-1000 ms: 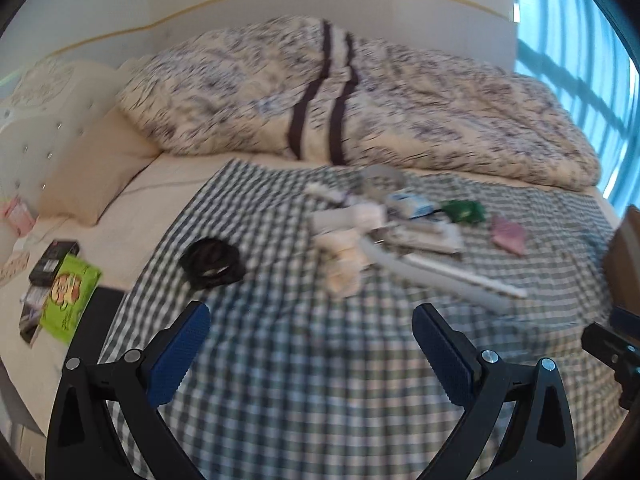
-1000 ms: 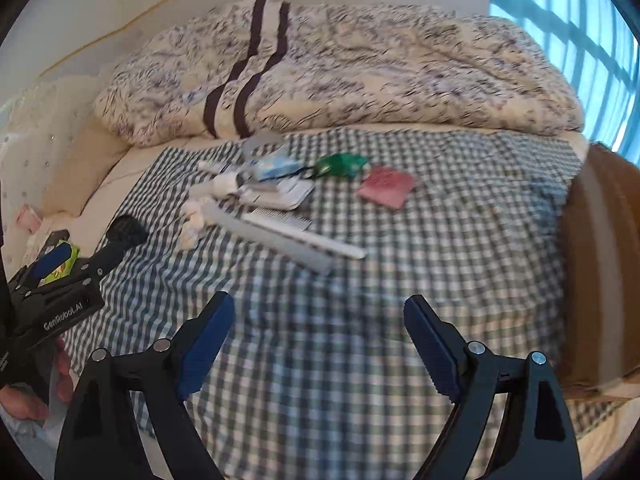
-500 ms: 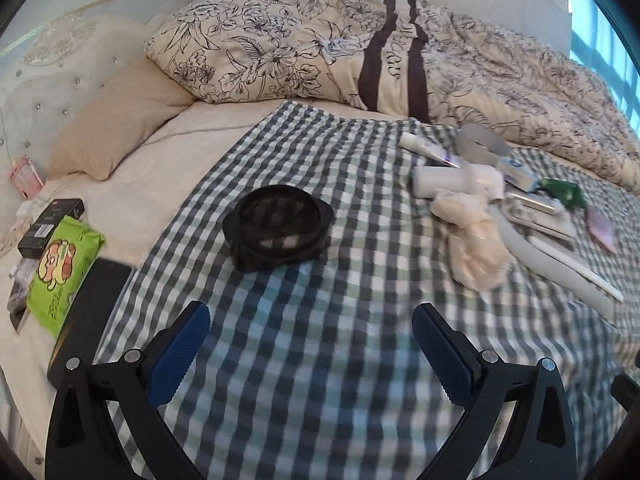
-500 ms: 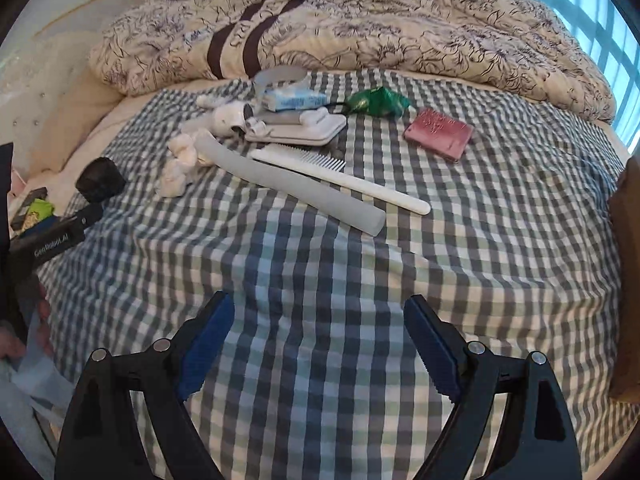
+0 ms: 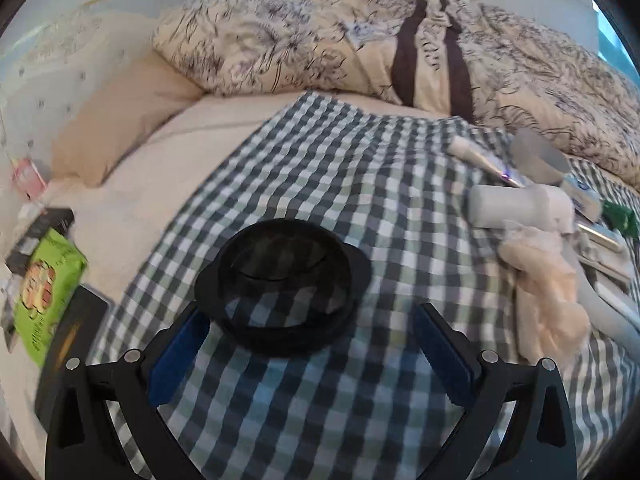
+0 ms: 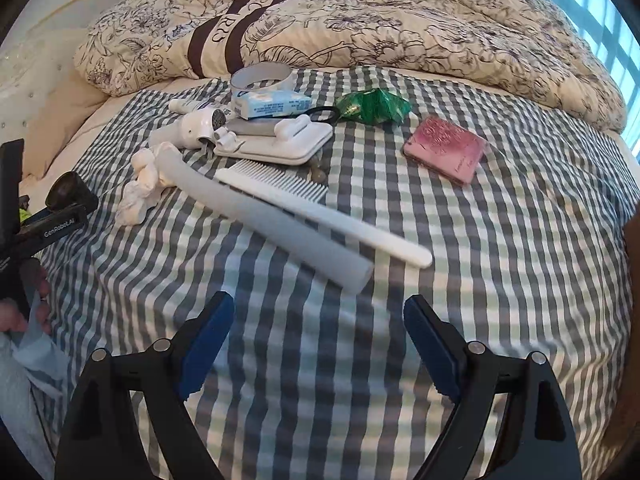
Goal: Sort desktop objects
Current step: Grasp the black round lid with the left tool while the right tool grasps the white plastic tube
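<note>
On the checked cloth (image 5: 320,168) lies a black mesh ring-shaped holder (image 5: 280,284). My left gripper (image 5: 310,320) is open just above it, its near rim between the blue pads and close to the left one. In the right wrist view my right gripper (image 6: 318,304) is open and holds nothing, a little short of the end of a grey tube (image 6: 276,220) and a white comb (image 6: 320,208). Behind these are a white tray (image 6: 280,144), a blue tissue pack (image 6: 272,106), a green packet (image 6: 374,106), a pink wallet (image 6: 444,152) and a cream cloth (image 6: 140,188).
A flowered duvet (image 6: 360,20) is heaped along the far side. A beige pillow (image 5: 120,120), a green wipes pack (image 5: 48,292) and dark boxes (image 5: 52,220) lie left of the cloth. A person's hand (image 6: 24,304) shows at the left edge of the right wrist view.
Both grippers have come down toward the bed. The left one swung toward the black mesh holder, now between its fingers. The right one drew nearer the tube and comb. Both stayed open.
</note>
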A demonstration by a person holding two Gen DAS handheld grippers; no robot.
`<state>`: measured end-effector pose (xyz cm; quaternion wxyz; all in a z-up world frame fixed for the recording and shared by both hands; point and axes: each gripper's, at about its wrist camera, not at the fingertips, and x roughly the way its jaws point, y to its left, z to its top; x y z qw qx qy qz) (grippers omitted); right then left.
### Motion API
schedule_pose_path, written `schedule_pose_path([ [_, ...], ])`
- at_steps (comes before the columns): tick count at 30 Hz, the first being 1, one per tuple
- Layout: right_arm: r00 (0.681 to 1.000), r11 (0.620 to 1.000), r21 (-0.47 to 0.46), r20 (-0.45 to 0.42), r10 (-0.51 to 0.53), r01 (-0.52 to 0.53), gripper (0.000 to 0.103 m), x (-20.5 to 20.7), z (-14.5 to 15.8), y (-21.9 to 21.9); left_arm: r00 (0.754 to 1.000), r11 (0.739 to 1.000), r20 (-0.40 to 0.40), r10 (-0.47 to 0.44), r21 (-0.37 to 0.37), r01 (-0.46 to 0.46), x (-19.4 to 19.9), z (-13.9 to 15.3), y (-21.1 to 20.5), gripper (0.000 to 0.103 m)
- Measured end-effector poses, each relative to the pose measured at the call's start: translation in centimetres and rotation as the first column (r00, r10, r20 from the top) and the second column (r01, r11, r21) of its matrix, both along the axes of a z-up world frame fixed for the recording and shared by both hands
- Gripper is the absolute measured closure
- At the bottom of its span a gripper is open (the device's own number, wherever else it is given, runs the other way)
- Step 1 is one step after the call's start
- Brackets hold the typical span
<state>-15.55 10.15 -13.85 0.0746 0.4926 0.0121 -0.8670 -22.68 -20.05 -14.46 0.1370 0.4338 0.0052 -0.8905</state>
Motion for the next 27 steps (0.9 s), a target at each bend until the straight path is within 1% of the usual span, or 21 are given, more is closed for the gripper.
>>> schedule_pose_path([
  [1,1.000,1.000,0.008,0.005,0.013,-0.013,0.016,-0.5,-0.1,-0.1,1.000,1.000,0.012,0.003,0.030,-0.004,-0.3,-0.3,-0.4,0.000],
  [4,0.999,0.999,0.026,0.017,0.040,-0.040,0.016,-1.7,-0.6,-0.6,1.000,0.998,0.016,0.021,0.057,-0.022,-0.8,-0.7,-1.0,0.000],
  [7,0.998,0.997,0.045,0.027,0.057,-0.058,0.016,-2.7,-1.1,-1.3,1.000,0.998,0.015,0.018,0.052,-0.018,-1.4,-0.6,-1.1,0.000],
  [11,0.997,0.992,0.099,0.012,0.081,-0.082,0.016,-3.1,-1.4,-2.6,1.000,0.999,0.009,0.026,0.028,-0.026,-2.2,-0.4,-1.3,0.000],
  [12,0.996,0.991,0.107,0.008,0.084,-0.084,0.016,-3.1,-1.4,-2.7,1.000,0.999,0.005,0.022,0.038,-0.023,-2.3,-0.4,-1.4,0.003],
  [13,0.996,0.989,0.116,0.003,0.088,-0.088,0.016,-3.2,-1.4,-3.0,1.000,0.999,0.003,0.018,0.043,-0.018,-2.4,-0.4,-1.5,0.010],
  [14,0.996,0.988,0.124,0.000,0.092,-0.091,0.016,-3.3,-1.3,-3.2,1.000,0.999,0.002,0.021,0.041,-0.021,-2.4,-0.5,-1.5,0.015],
  [15,0.996,0.987,0.129,-0.001,0.092,-0.092,0.017,-3.3,-1.3,-3.2,1.000,0.999,0.008,0.027,0.036,-0.027,-2.5,-0.6,-1.6,0.022],
  [16,0.996,0.986,0.138,-0.001,0.092,-0.091,0.017,-3.5,-1.3,-3.3,1.000,0.999,0.010,0.027,0.037,-0.028,-2.4,-0.6,-1.6,0.027],
  [17,0.996,0.985,0.144,0.001,0.093,-0.093,0.020,-3.6,-1.4,-3.4,1.000,0.999,0.009,0.027,0.039,-0.027,-2.3,-0.5,-1.6,0.027],
  [20,0.995,0.981,0.173,0.034,0.089,-0.093,0.036,-4.2,-2.1,-3.7,1.000,0.999,0.011,0.017,0.030,-0.017,-2.0,-0.4,-1.4,0.027],
  [22,0.995,0.979,0.179,0.040,0.088,-0.094,0.038,-4.3,-2.3,-3.8,1.000,0.999,0.009,0.014,0.031,-0.014,-1.7,-0.2,-1.4,0.027],
  [23,0.995,0.979,0.182,0.038,0.089,-0.094,0.044,-4.2,-2.2,-3.8,1.000,0.999,0.008,0.015,0.029,-0.015,-1.5,-0.1,-1.4,0.027],
  [24,0.995,0.978,0.186,0.037,0.091,-0.096,0.052,-4.1,-2.2,-3.8,1.000,1.000,0.006,0.016,0.025,-0.017,-1.2,0.0,-1.3,0.027],
  [25,0.995,0.977,0.190,0.034,0.093,-0.097,0.057,-3.9,-2.0,-3.9,1.000,1.000,0.001,0.019,0.017,-0.019,-0.8,0.2,-1.2,0.027],
  [27,0.995,0.976,0.193,0.033,0.095,-0.099,0.073,-3.5,-1.6,-3.8,1.000,1.000,-0.014,0.017,0.011,-0.017,0.2,0.8,-0.9,0.027],
])
